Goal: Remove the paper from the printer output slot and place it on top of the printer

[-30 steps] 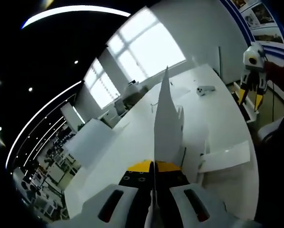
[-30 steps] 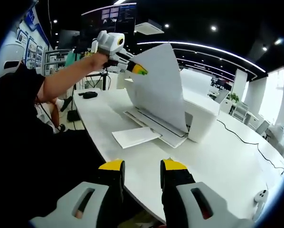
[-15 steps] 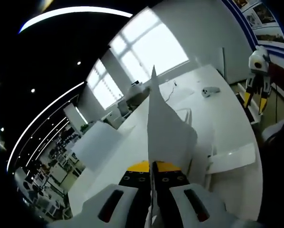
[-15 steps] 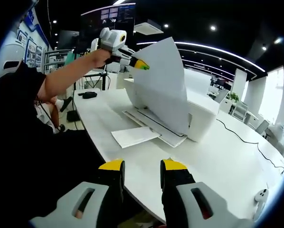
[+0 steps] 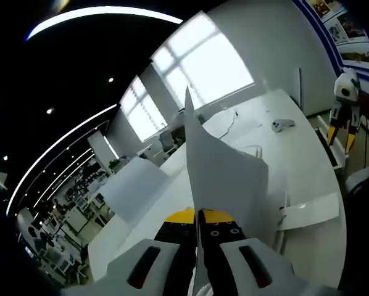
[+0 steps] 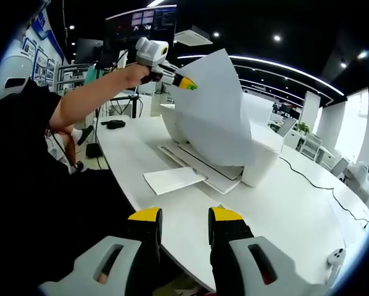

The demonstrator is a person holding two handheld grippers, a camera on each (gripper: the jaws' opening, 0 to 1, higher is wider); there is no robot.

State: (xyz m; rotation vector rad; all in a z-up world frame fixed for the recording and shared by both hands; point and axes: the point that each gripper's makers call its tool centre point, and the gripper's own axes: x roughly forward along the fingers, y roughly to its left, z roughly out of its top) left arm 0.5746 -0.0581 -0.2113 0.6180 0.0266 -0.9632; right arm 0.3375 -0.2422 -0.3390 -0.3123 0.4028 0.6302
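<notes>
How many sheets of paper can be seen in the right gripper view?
2: one sheet held up over the printer by the left hand-held gripper, one paper flat on the table beside the output tray. Others may be hidden.

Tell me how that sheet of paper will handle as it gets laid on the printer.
Probably floppy: the paper, pinched at one corner by the left gripper, curves and drapes over the printer. Likely very light, since one corner grip carries it. It may slide or flutter on the printer's smooth white top.
</notes>
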